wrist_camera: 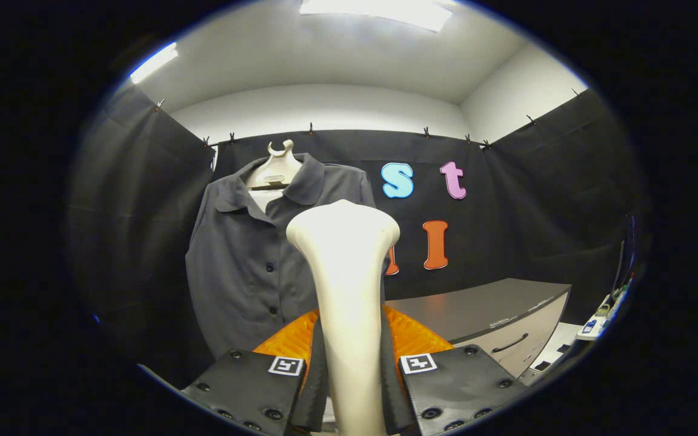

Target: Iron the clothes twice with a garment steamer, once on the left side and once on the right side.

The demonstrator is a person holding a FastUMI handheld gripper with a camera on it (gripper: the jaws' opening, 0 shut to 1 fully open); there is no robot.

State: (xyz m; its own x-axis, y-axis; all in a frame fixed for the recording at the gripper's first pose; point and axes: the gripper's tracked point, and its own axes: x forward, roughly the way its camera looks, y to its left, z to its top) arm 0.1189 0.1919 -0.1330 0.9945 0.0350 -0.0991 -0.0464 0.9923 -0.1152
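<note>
The grey shirt (246, 260) hangs buttoned on a pale hanger (276, 166) against the booth wall, beyond the jaws. The worktop (482, 306) stands to its right. The gripper (352, 375) has its jaws clamped on the garment steamer (346, 272) handle, head upright, just before the shirt's right half.

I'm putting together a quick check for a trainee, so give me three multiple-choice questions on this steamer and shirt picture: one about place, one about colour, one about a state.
1. Where is the garment steamer?
A. between the gripper fingers
B. on the cabinet
C. hooked on the hanger

2. What colour is the shirt?
A. white
B. dark grey
C. orange

3. How is the shirt's front?
A. buttoned closed
B. wide open
C. folded

Answers: 1 A, both fingers press its cream handle. 2 B, the cloth is dark grey. 3 A, a row of buttons holds the placket closed below the open collar.
</note>
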